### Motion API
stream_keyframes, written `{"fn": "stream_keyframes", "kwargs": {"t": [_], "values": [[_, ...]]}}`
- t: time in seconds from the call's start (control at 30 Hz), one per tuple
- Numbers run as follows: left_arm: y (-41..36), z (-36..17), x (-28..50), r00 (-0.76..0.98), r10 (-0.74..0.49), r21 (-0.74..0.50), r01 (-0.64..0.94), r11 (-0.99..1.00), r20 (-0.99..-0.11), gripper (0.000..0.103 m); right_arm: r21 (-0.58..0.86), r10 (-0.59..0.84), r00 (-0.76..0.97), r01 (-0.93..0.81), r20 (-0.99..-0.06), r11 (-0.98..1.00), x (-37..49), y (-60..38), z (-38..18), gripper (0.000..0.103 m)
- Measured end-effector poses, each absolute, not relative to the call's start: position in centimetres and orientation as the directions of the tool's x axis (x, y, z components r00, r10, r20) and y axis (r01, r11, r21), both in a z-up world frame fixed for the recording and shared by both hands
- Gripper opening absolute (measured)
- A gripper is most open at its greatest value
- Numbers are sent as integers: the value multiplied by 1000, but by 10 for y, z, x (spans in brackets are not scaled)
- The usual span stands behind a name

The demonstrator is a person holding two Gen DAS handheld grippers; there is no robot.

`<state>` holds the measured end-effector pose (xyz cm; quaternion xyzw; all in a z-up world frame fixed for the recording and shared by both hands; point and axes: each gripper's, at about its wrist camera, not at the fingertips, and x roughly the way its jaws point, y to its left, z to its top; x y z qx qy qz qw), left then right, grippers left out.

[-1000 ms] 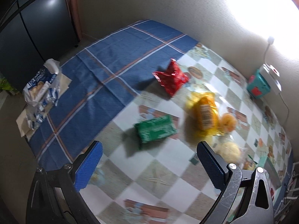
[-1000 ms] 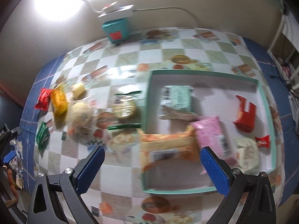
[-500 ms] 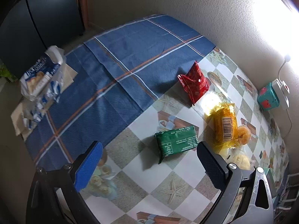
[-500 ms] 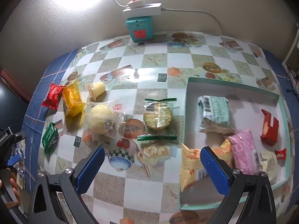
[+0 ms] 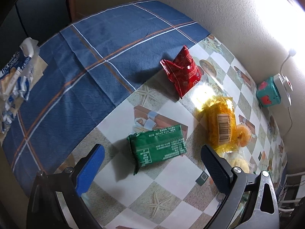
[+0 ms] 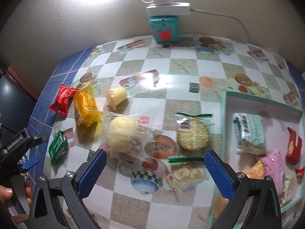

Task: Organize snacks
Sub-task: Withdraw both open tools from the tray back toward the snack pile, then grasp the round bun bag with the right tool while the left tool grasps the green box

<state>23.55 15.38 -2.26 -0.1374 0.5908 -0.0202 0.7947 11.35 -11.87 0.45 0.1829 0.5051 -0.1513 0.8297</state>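
Note:
My left gripper (image 5: 152, 164) is open, with a green snack packet (image 5: 158, 147) lying flat on the table between and just ahead of its blue pads. Beyond it lie a red packet (image 5: 181, 72) and an orange wrapped snack (image 5: 221, 122). My right gripper (image 6: 155, 168) is open above the table, over a clear bag with a pale bun (image 6: 124, 133) and a round cracker pack (image 6: 192, 134). A small pudding cup (image 6: 116, 96) lies on its side. At the right stands a teal-rimmed tray (image 6: 224, 118) holding several packets.
A teal box (image 6: 164, 29) with a white power strip on it stands against the back wall. A blue plaid cloth (image 5: 99, 57) covers the table's left part. A torn blue-and-white bag (image 5: 15, 80) lies at the far left. A hand (image 6: 7, 191) holds the left gripper.
My left gripper has dropped closer to the green packet, which now sits between its pads. My right gripper has swung left, away from the tray and over the loose snacks.

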Motion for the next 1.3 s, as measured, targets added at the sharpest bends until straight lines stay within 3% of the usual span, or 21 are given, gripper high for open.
{"fn": "stream_keyframes", "kwargs": {"t": [0.93,1.07,1.17,1.3], "values": [[132,-62,258,283,-125,-163,-113,980,-951,99,27,-117,359,372,-926,928,195,-72,-46,103],[131,-64,258,281,-118,-155,-112,982,-953,93,5,-136,340,383,-930,924,195,-73,-51,96],[134,-63,257,289,-113,-153,-119,981,-951,77,12,-132,341,389,-931,921,195,-75,-51,91],[136,-62,256,291,-113,-154,-122,980,-950,76,27,-123,345,400,-931,916,192,-78,-49,85]]}}
